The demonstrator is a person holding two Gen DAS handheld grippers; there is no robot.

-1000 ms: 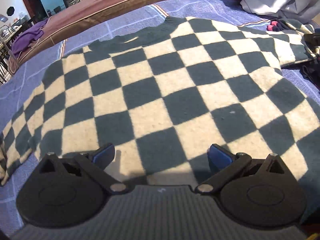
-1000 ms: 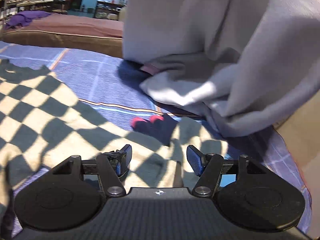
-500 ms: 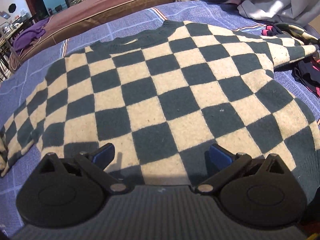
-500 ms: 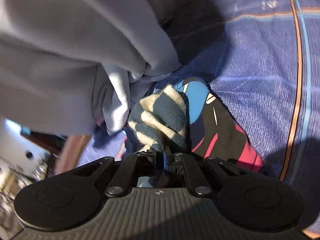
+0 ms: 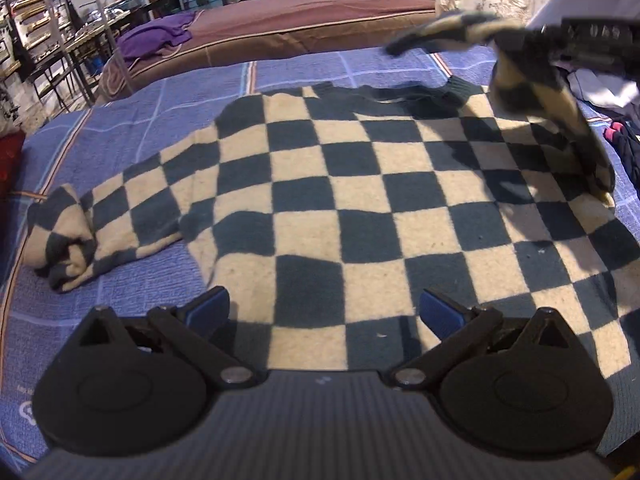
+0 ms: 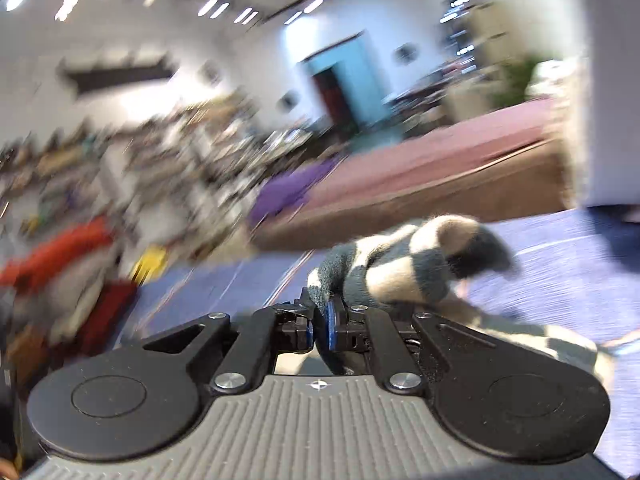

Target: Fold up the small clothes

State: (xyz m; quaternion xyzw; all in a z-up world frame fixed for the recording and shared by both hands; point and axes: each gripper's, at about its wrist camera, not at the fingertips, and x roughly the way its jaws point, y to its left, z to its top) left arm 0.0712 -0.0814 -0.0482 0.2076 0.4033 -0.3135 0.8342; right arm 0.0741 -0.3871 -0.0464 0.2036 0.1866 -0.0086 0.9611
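Observation:
A dark green and cream checkered sweater [image 5: 360,200] lies flat on the blue bedspread [image 5: 120,132]. Its left sleeve [image 5: 72,236] is bunched at the left. My left gripper [image 5: 324,312] is open and empty, just above the sweater's near hem. My right gripper [image 6: 319,330] is shut on the sweater's right sleeve [image 6: 416,264]. In the left wrist view that gripper [image 5: 560,46] holds the sleeve [image 5: 532,88] lifted above the sweater's right shoulder, near the collar.
A brown mattress [image 5: 304,28] with a purple cloth [image 5: 160,36] lies beyond the bedspread. Other clothes, dark with pink [image 5: 624,144], lie at the right edge. Shelves and furniture stand at the back left [image 5: 48,52]. The right wrist view is blurred.
My right gripper shut on the right sleeve, lifted it and swung it over the sweater's body. My left gripper has drawn back towards the hem and stays open.

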